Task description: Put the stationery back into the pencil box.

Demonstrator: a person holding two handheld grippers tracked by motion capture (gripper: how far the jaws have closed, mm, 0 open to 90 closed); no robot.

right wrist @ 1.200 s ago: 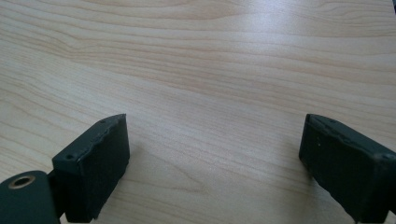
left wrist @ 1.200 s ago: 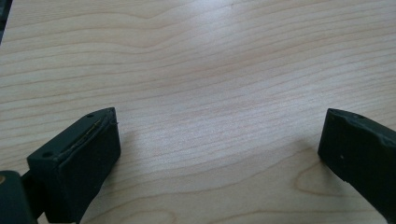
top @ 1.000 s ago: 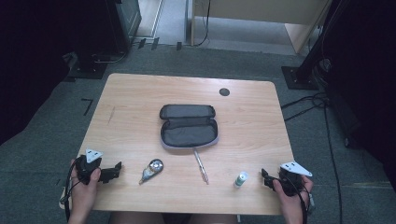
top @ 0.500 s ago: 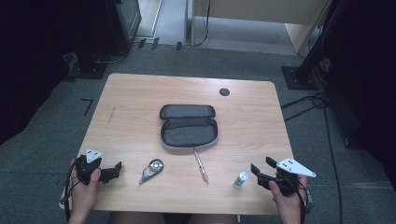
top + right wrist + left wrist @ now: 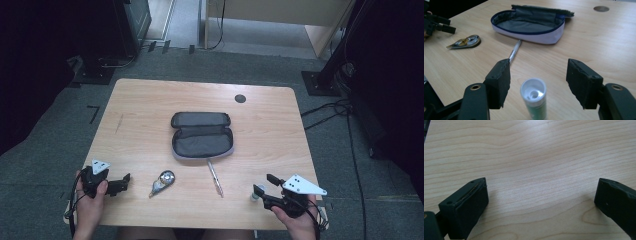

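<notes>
Two black tools (image 5: pixel 537 82), round-capped tube (image 5: pixel 534 96)

An open grey case (image 5: pixel 202 135) lies mid-surface. Nearer the front edge lie a pen (image 5: pixel 215 177), a tape dispenser (image 5: pixel 163 181), and a white-capped tube (image 5: pixel 534 98) toward the right.

a wooden table (image 5: pixel 140 115) carries an open pencil case (image 5: pixel 202 135), pen (image 5: pixel 215 177), tape dispenser (image 5: pixel 163 182) and small tube (image 5: pixel 256 192).
</notes>
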